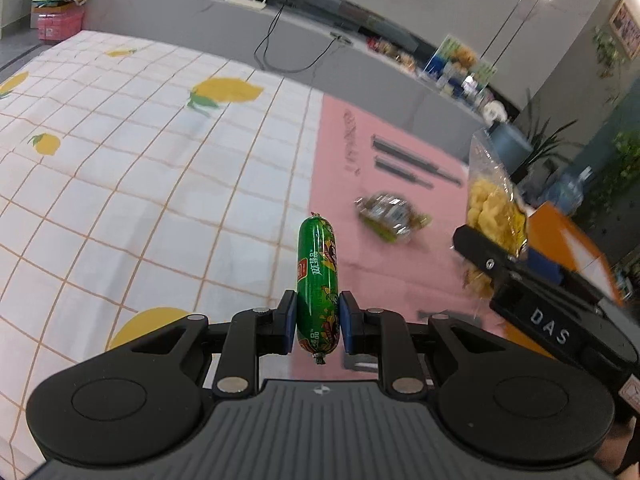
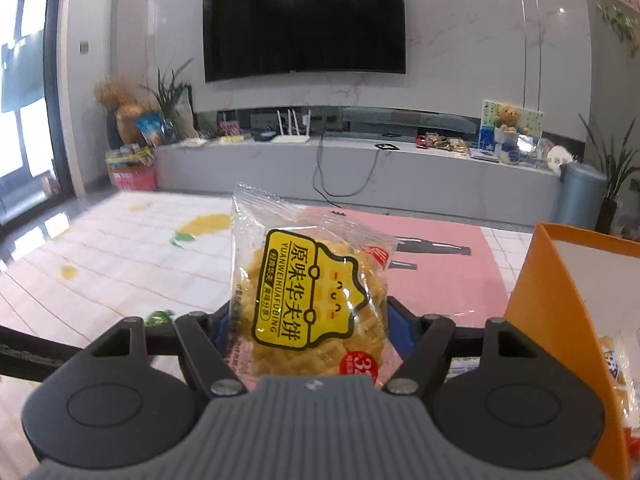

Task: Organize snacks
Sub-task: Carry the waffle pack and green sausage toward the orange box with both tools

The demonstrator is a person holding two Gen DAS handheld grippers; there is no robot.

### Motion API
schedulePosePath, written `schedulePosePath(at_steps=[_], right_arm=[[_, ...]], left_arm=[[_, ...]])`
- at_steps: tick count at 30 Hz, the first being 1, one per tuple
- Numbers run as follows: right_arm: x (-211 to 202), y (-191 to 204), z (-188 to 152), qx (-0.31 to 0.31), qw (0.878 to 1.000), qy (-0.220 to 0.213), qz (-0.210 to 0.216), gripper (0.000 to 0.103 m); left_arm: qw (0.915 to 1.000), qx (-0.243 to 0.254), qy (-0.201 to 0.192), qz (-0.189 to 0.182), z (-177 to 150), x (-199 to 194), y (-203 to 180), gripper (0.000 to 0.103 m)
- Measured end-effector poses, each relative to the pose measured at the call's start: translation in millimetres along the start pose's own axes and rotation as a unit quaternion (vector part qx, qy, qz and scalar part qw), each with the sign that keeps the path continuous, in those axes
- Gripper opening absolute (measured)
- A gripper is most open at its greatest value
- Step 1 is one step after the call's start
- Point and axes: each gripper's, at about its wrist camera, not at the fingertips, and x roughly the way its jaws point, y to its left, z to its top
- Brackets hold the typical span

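Holding a small green sausage in a shiny plastic skin point(image 1: 318, 280), the left gripper point(image 1: 318, 322) has its two blue pads pressed on the sausage's lower half, one on each side. The sausage stands up between them, above the pink mat point(image 1: 360, 160). It looks firm and light, but its skin is smooth and round, so it could slip or spin. Its thick middle is likely the best place to pinch, not the thin tied ends.

The right gripper point(image 2: 308, 320) is clamped on a clear crinkly bag of yellow waffle biscuits with a yellow label point(image 2: 310, 284). It holds the bag low down, and the top of the bag sticks up free. The bag is light and soft, and the biscuits inside would probably crack under a hard squeeze. A gentle pinch on the bag's edge seems safer.

Just right of this bag is the orange cardboard box point(image 2: 556, 300), with what may be another snack packet inside, though it is hard to see. On the pink mat, well away from the box, lies a small blurry greenish packet point(image 1: 390, 214). Beyond the mat is a white checked cloth with yellow lemons point(image 1: 140, 140).
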Motion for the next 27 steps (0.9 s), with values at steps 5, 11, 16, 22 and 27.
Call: schedulePosePath(at_steps=[5,11,16,22,27], right_arm=[[-36,-17,17,0.042,0.998,0.011,0.042,0.070],[-89,-57,28,0.113,0.992,-0.010,0.053,0.070],[-126,-93,37,0.125,0.990,-0.032,0.055,0.070],[-164,-118,47,0.084,0.994,-0.055,0.054,0.070],[-177,-136,47,0.068,0.997,-0.030,0.003,0.070]], left_arm=[[0.9993,0.007,-0.026,-0.025,4,-20,-16,0.024],[0.9971,0.043,-0.045,-0.044,4,-41,-49,0.024],[0.9948,0.074,-0.039,-0.058,0,-46,-81,0.024],[0.9907,0.100,-0.039,-0.085,-10,-49,-121,0.024],[0.9875,0.110,-0.029,-0.110,-19,-44,-153,0.024]])
